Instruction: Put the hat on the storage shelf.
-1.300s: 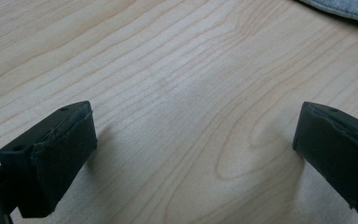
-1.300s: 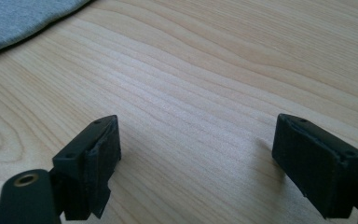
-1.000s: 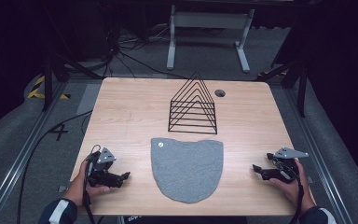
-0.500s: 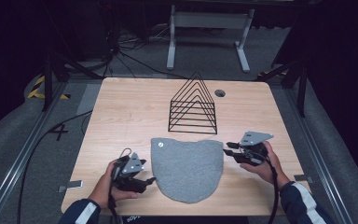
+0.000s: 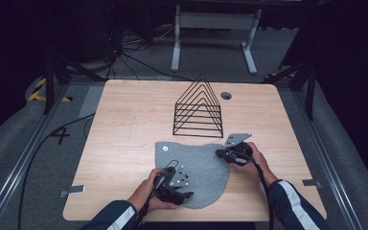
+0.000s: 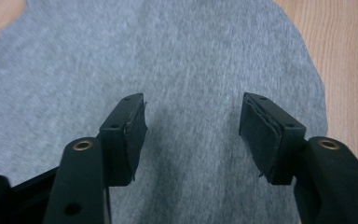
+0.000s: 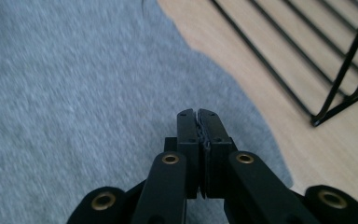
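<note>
Closing in from both side edges, you're bringing each claw onto the grey cloth (image 5: 194,170) near the surface's front edge: right claw (image 7: 198,113) pressed together, nothing visibly pinched; left claw (image 6: 192,122) half spread, closing.

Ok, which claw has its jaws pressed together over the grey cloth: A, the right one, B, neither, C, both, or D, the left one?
A: in its own view the right claw has its jaws pressed together above the grey cloth, while the left claw shows a wide gap between its jaws, which have just been closing, with no cloth pinched between them.
</note>
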